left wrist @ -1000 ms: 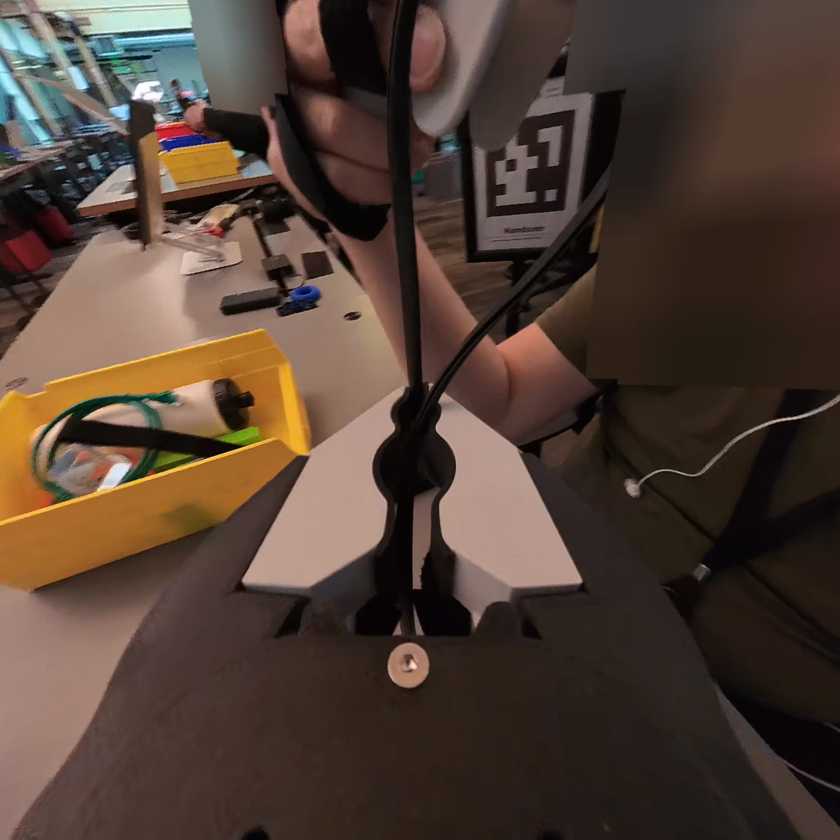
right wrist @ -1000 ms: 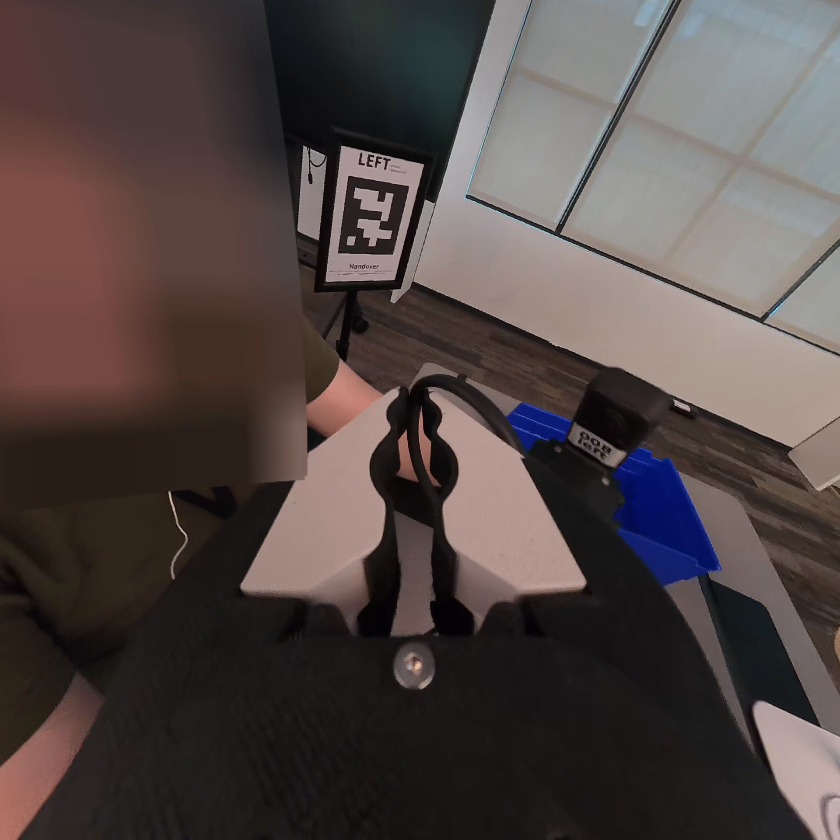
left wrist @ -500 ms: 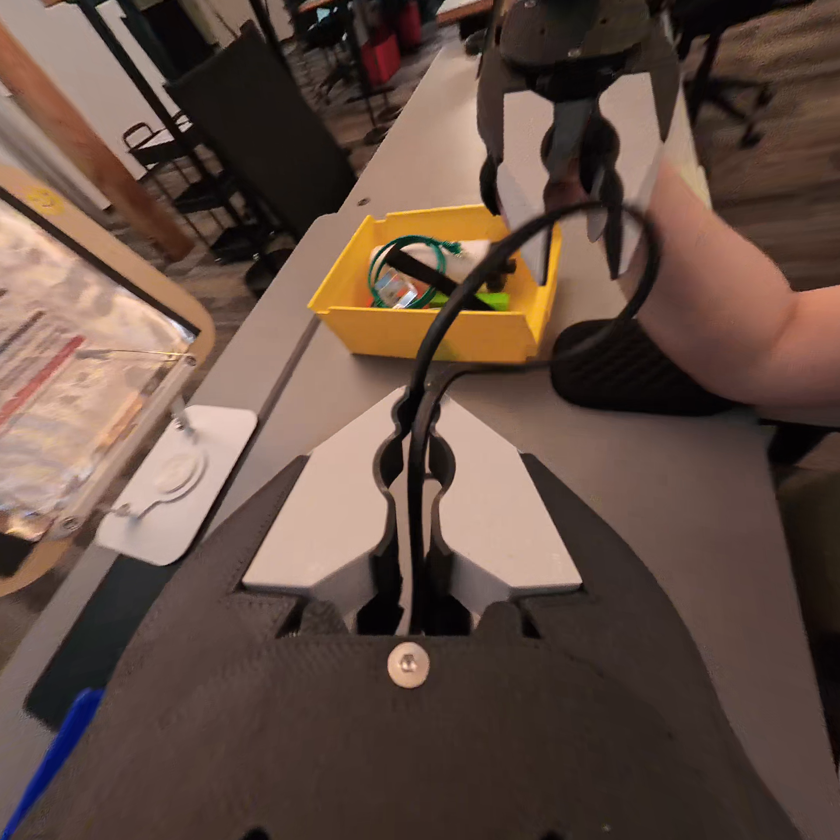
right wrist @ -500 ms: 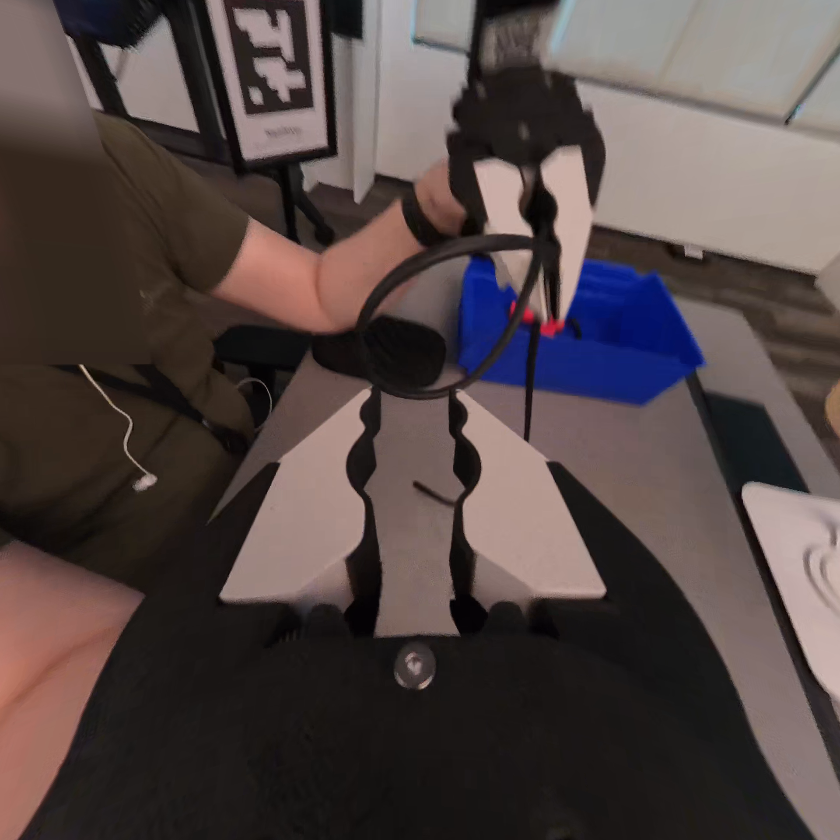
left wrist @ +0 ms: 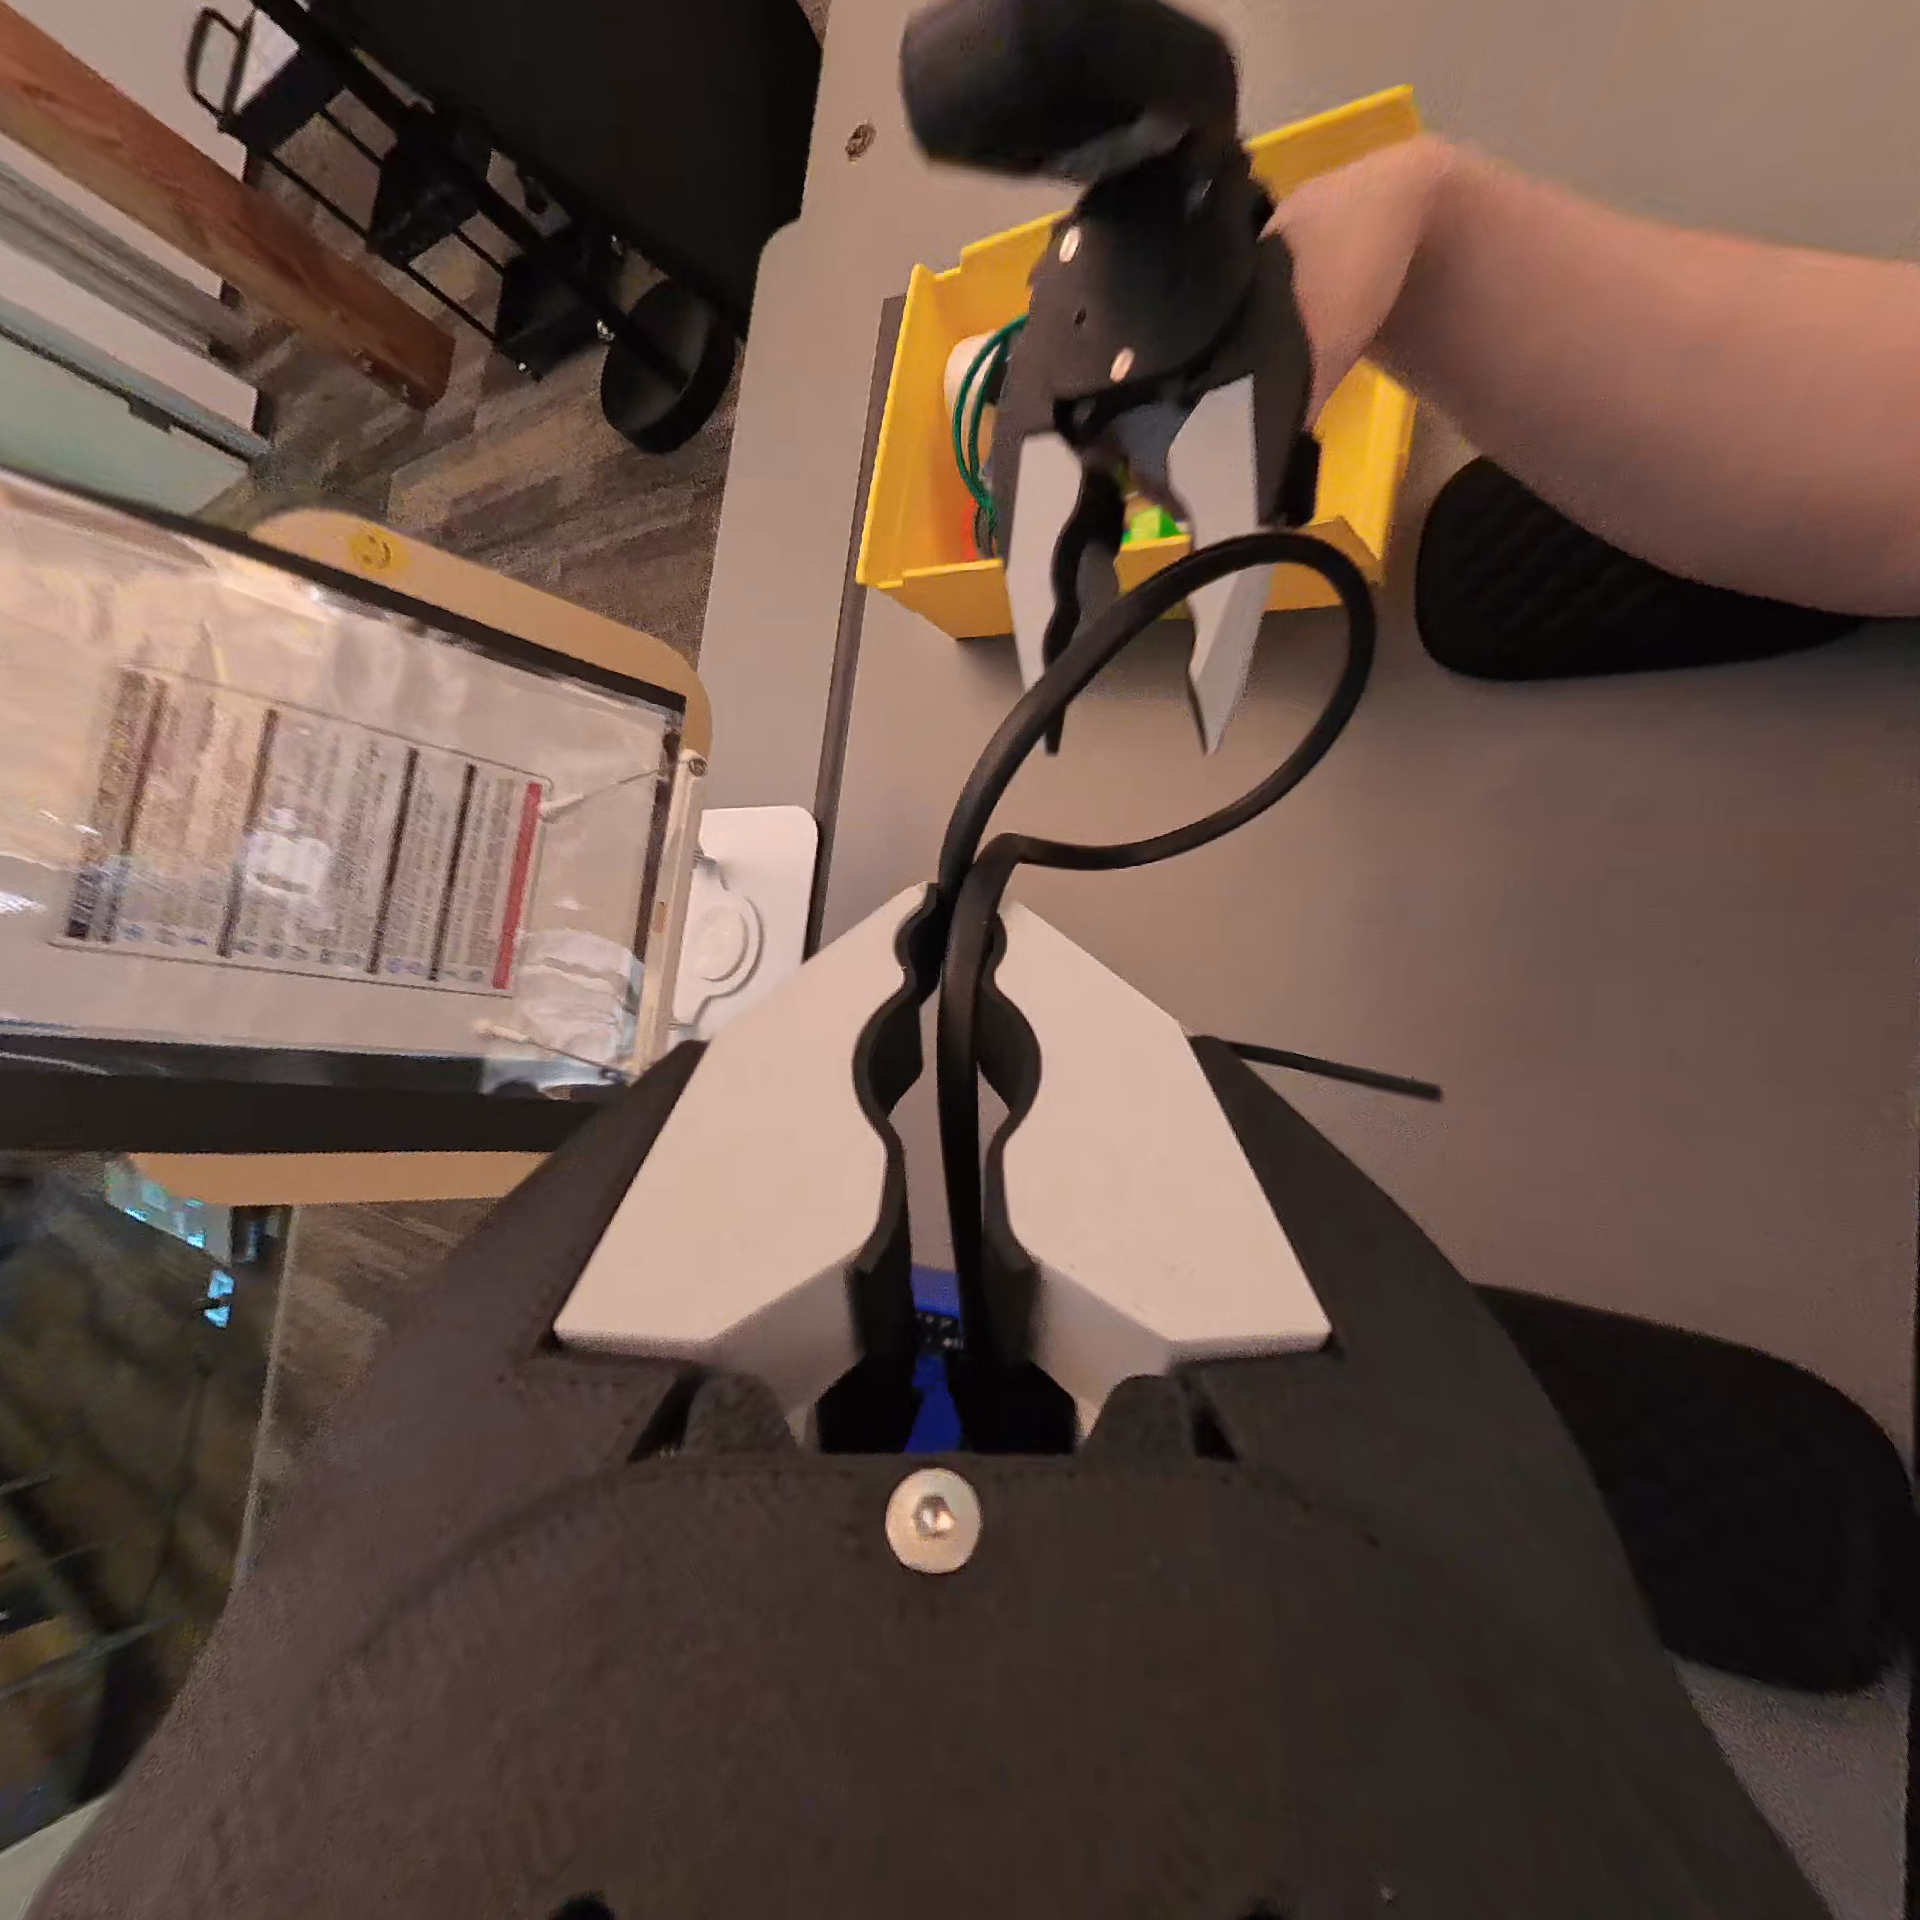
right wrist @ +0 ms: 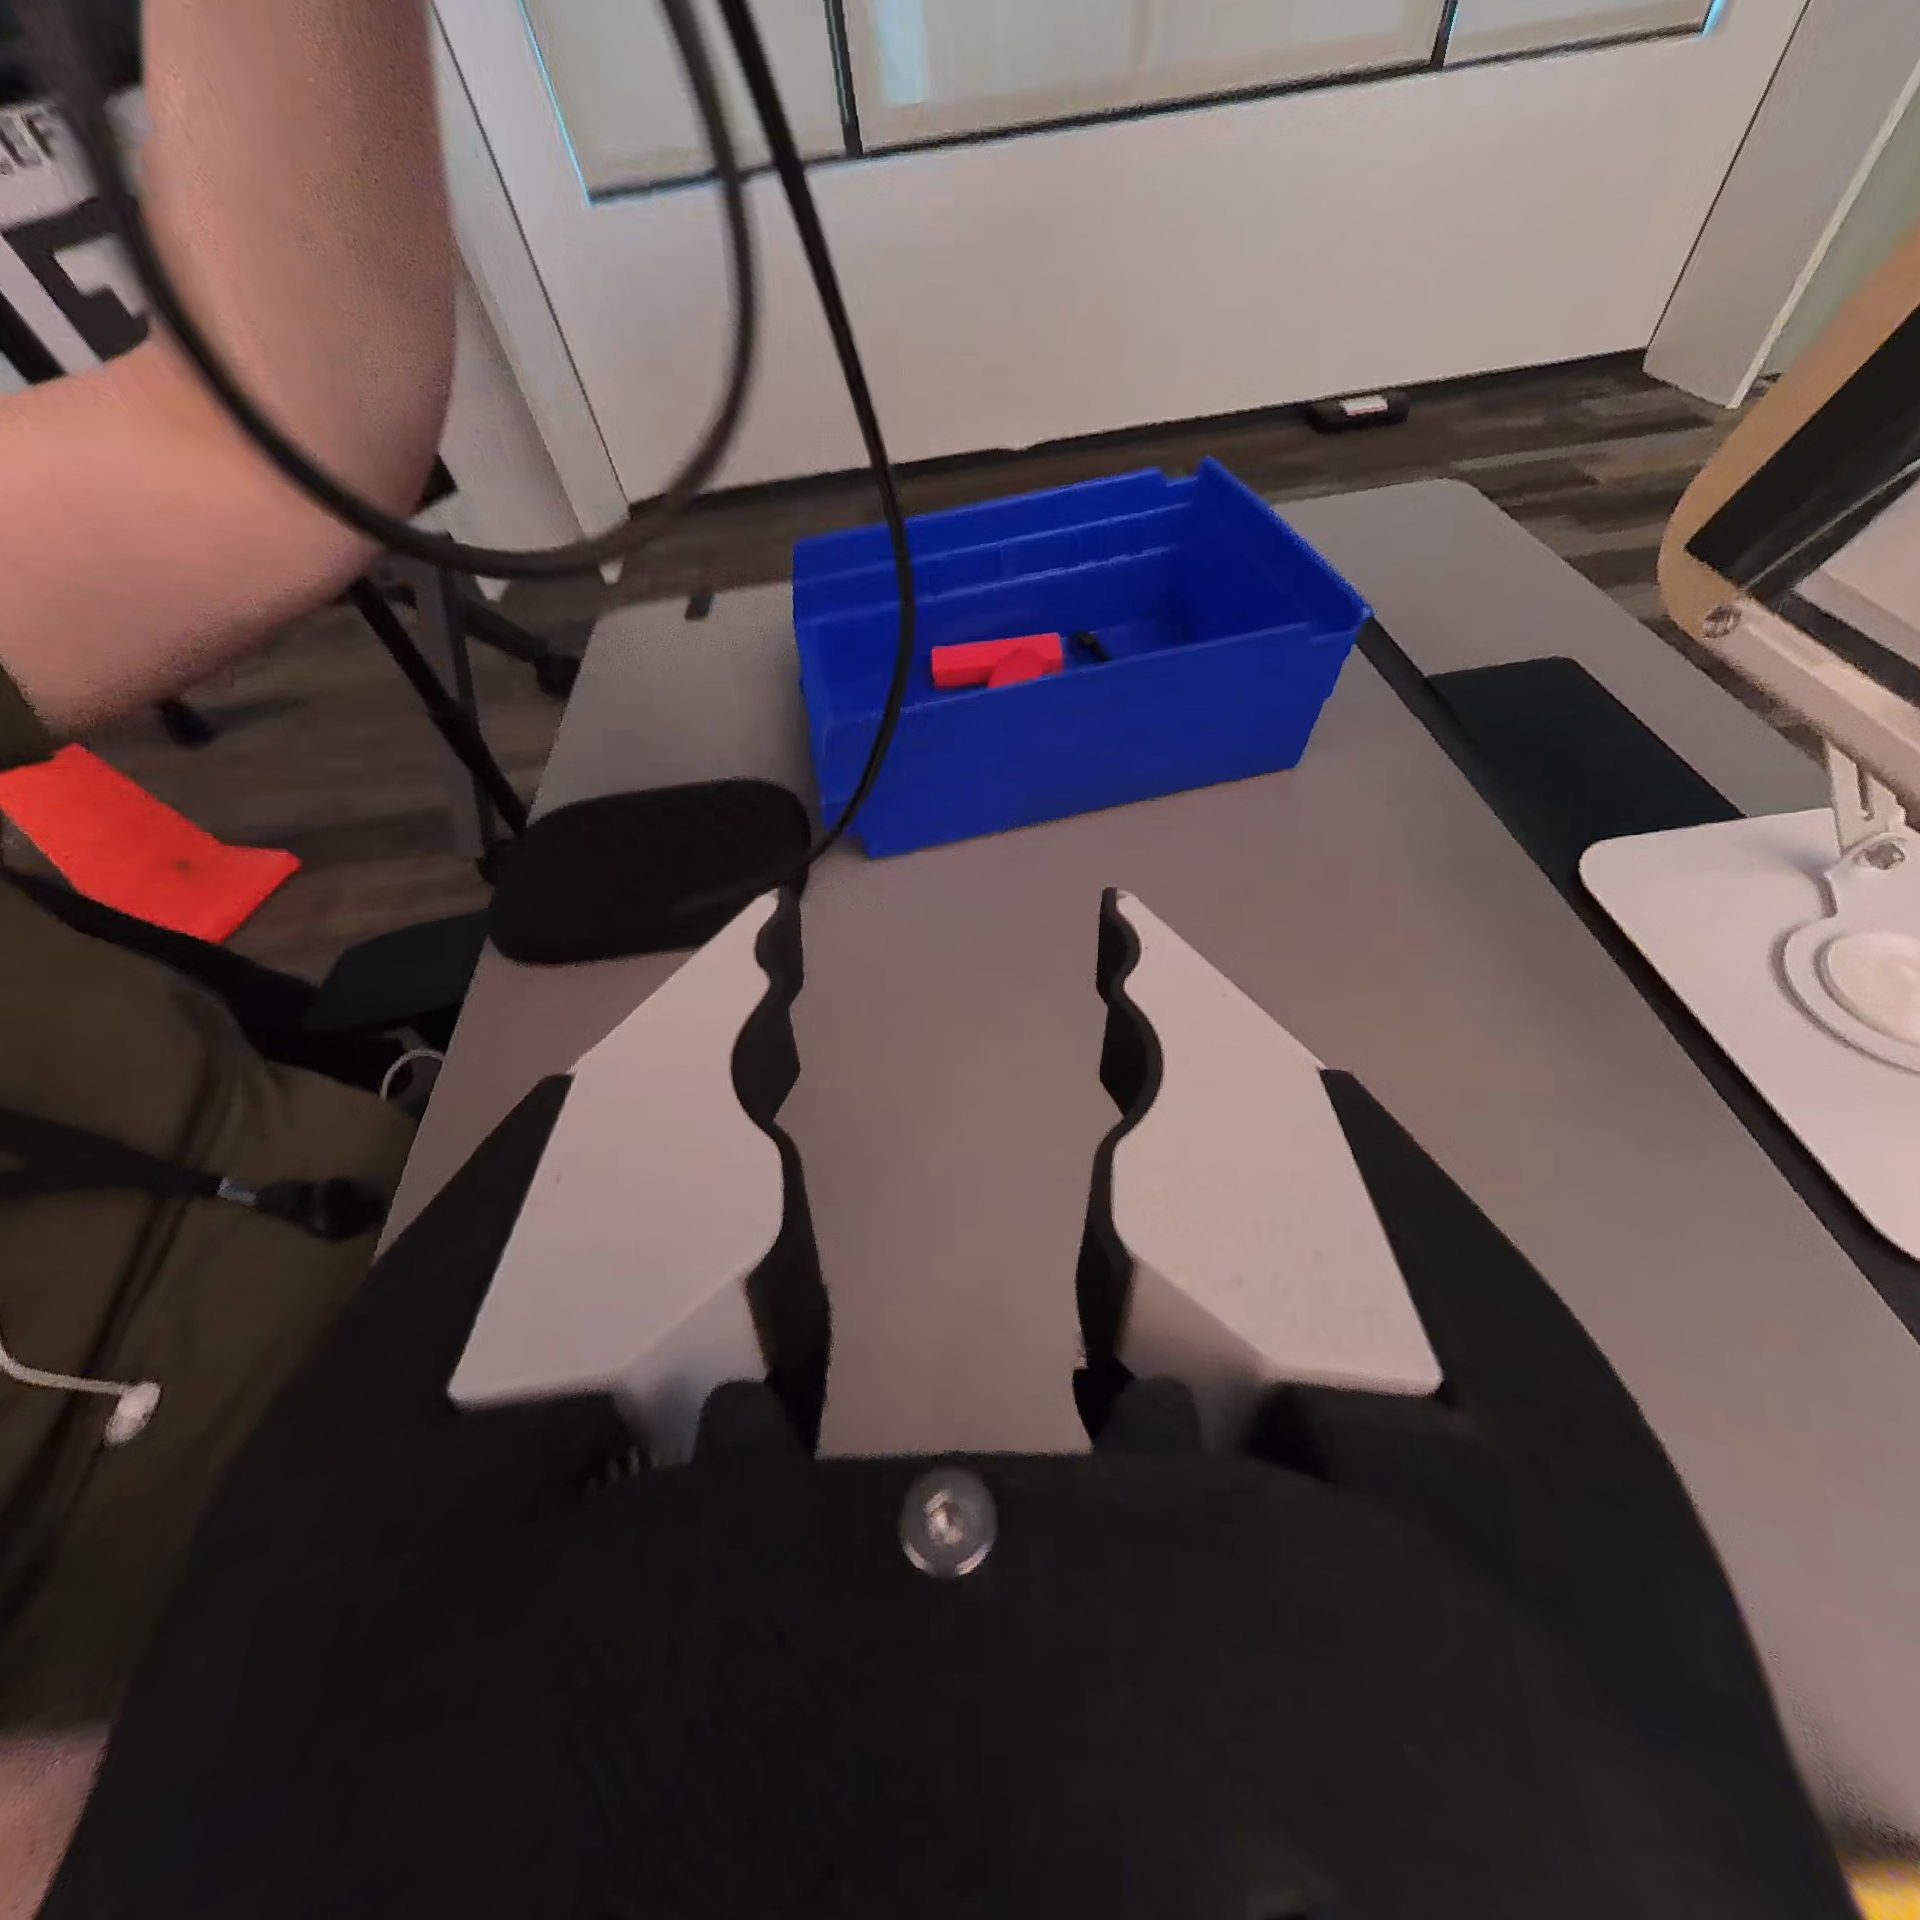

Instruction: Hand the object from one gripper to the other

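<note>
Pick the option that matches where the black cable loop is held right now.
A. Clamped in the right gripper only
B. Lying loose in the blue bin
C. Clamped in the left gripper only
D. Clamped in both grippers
C: the left gripper is shut on the black cable loop, while the right gripper stands open with nothing between its fingers.

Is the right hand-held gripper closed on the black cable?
No, the right hand-held gripper stands wide open with only bare table between its fingers.
</note>
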Demonstrator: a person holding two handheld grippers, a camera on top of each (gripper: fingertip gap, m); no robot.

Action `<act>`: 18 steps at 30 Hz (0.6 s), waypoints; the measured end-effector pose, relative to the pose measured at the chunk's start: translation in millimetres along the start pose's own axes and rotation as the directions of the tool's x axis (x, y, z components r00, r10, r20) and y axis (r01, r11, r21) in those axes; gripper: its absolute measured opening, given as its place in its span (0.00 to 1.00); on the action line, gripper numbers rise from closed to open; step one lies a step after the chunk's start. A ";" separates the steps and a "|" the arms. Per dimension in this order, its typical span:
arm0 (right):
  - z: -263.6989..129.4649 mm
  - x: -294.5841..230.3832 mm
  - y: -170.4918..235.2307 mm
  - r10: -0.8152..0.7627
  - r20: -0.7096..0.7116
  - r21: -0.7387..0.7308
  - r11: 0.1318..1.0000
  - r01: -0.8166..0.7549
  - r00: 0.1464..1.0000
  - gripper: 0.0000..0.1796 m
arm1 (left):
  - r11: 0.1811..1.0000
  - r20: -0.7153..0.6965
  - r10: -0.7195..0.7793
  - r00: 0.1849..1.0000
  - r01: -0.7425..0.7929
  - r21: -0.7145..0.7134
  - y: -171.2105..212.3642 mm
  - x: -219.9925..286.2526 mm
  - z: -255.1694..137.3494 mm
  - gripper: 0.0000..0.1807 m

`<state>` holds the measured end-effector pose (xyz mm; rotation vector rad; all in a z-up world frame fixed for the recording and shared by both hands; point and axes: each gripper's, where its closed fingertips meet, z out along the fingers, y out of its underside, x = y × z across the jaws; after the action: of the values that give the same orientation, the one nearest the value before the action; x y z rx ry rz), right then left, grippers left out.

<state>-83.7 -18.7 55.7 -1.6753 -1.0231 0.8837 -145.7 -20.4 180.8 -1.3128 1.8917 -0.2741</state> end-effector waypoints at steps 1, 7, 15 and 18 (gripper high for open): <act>5.9 0.0 -4.8 0.005 0.013 0.023 1.000 -0.005 1.000 0.32 | 1.000 -0.003 0.019 1.000 -0.019 -0.005 -8.2 -0.8 -8.1 0.01; 43.3 -32.3 -24.9 0.014 0.206 0.082 0.996 -0.032 0.978 0.34 | 0.998 0.011 0.058 0.998 -0.058 -0.027 -49.1 -8.8 -46.6 0.01; 17.8 -67.5 -51.8 -0.035 0.365 0.220 0.974 -0.049 0.930 0.41 | 0.955 -0.032 0.212 0.977 -0.214 -0.204 -43.8 12.4 -53.2 0.01; -6.7 -82.9 -72.9 0.007 0.515 0.320 0.926 -0.200 0.857 0.59 | 0.910 -0.092 0.302 0.949 -0.316 -0.268 -37.5 32.5 -47.6 0.01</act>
<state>-126.7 -82.4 135.2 -1.2109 -1.0298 1.5465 -158.3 -76.9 217.8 -1.1647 2.2052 0.1322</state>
